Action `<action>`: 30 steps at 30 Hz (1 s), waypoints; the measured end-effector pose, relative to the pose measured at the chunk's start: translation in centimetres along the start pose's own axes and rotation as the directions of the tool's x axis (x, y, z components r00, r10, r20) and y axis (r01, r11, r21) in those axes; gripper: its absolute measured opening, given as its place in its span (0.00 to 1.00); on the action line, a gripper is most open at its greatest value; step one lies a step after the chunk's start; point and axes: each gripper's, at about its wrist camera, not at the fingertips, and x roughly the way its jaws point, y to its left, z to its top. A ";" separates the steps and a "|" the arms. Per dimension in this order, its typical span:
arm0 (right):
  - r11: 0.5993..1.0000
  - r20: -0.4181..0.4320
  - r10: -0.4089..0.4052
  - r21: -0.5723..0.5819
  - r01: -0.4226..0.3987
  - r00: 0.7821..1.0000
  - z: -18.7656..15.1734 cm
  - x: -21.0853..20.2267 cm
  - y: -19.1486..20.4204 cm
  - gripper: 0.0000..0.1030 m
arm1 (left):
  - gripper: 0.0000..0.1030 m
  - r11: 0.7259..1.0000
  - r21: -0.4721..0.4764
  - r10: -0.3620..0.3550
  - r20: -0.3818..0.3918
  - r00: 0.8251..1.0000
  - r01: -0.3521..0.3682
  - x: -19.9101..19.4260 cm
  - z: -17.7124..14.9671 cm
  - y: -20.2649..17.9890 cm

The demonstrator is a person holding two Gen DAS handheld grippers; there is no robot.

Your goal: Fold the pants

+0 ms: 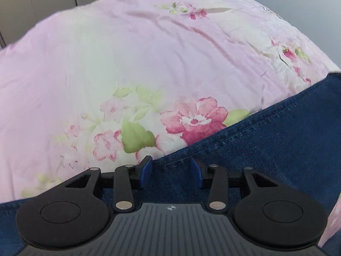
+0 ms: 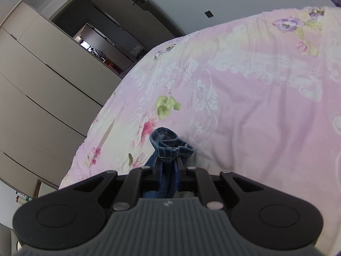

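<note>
Left wrist view first: the left gripper hangs over the jeans, jaws parted to a middling width with the denim's long seamed edge running just under and between the blue pads; the pads do not press on the cloth, so nothing is held here yet; the jeans lie as a broad dark band across the near part of the floral bedspread, slanting from the gripper away toward the frame's right edge, and the rest of the bedspread beyond them is bare pink and cream with rose prints; over to the right wrist view: the right gripper is pinched tight on a bunched bit of the jeans, a stitched hem or cuff by the look of it, which curls up past the fingertips while more denim hangs down behind them; that bunch stands out against the bedspread beyond it, and it reads as lifted clear, though how far I cannot tell; beyond the bedspread's far edge stand pale wardrobe doors and a dark doorway; as for progress, this looks early: one end is gripped, the other hand is lining up on the edge, and no neat fold shows in either view; bringing the ends together and flattening all seems still to come.
</note>
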 end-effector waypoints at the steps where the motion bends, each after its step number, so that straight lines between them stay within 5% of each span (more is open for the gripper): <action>1: 1.000 0.004 0.010 -0.009 -0.010 1.000 0.3 -0.4 0.9 0.05 | 0.48 1.000 0.008 0.007 -0.001 1.000 -0.007 -0.6 -0.2 -0.1; 7: 0.981 0.006 0.103 -0.164 -0.100 0.995 1.0 -3.5 9.4 0.05 | 0.48 0.997 -0.068 -0.032 0.048 0.998 0.035 -7.5 -2.5 0.9; 13: 0.911 -0.075 0.214 -0.345 -0.227 0.974 -2.9 -5.5 21.2 0.05 | 0.48 0.968 -0.231 -0.068 0.130 0.989 0.097 -15.4 -7.7 2.1; 21: 0.784 -0.289 0.237 -0.506 -0.359 0.927 -15.6 -3.9 33.7 0.05 | 0.48 0.887 -0.442 -0.067 0.159 0.985 0.132 -19.9 -14.7 9.1; 27: 0.717 -0.432 0.189 -0.553 -0.425 0.882 -27.4 -1.0 38.0 0.05 | 0.48 0.811 -0.550 -0.135 0.161 0.978 0.202 -19.2 -17.5 14.2; 30: 0.662 -0.508 0.098 -0.609 -0.437 0.856 -33.9 -0.1 38.2 0.05 | 0.48 0.773 -0.589 -0.162 0.175 0.971 0.235 -18.5 -18.8 15.8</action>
